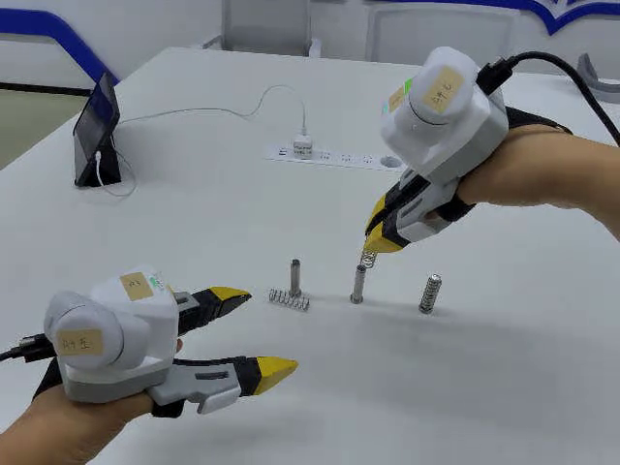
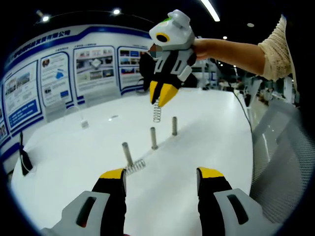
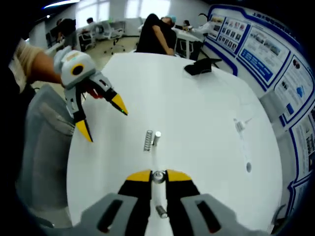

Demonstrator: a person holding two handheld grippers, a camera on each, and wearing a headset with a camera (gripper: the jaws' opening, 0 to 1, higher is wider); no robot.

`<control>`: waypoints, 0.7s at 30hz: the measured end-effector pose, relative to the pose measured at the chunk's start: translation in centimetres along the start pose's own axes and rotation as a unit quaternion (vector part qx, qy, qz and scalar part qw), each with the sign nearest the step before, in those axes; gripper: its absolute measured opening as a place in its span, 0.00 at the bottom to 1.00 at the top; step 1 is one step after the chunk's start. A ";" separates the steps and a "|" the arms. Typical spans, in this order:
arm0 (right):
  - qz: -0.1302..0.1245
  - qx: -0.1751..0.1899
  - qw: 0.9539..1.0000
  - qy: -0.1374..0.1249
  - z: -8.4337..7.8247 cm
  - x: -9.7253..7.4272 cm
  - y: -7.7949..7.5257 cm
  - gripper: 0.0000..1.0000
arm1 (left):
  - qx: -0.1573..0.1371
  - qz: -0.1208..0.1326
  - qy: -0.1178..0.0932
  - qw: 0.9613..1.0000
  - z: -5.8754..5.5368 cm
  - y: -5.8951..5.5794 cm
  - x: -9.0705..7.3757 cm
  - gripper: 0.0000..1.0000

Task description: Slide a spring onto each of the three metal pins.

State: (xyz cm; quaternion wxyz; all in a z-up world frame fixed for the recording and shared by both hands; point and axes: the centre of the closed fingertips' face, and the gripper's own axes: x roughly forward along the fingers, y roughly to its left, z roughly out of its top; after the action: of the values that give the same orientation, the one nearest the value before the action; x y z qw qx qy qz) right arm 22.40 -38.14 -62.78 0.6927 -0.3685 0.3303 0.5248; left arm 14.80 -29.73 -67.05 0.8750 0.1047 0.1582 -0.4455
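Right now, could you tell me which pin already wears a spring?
The rightmost pin in the head view: coils wrap its shaft. The middle pin and left pin are bare.

Three metal pins (image 1: 294,276) are standing on the tabletop (image 1: 194,213), and three springs (image 1: 289,299) are showing: one lying flat, one sitting over a pin, one hanging in the right tongs (image 1: 373,244)

Before me the white table (image 1: 194,223) carries the left pin (image 1: 295,276) with a loose spring (image 1: 289,299) lying just beside it, the middle pin (image 1: 358,284), and the right pin (image 1: 426,307) with a second spring (image 1: 430,291) around it. Farther back lie a power strip (image 1: 334,156) and a propped tablet (image 1: 98,128).
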 end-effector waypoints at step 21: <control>0.003 0.019 1.000 0.012 -0.6 1.5 -0.4 0.12 | -0.006 0.003 0.002 1.000 -0.3 0.2 0.0 0.59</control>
State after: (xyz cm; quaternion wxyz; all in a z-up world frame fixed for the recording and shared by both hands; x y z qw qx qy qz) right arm 23.08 -37.98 -64.24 0.6937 -0.3608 0.3497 0.5160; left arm 14.91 -29.52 -67.28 0.8765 0.1008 0.1619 -0.4420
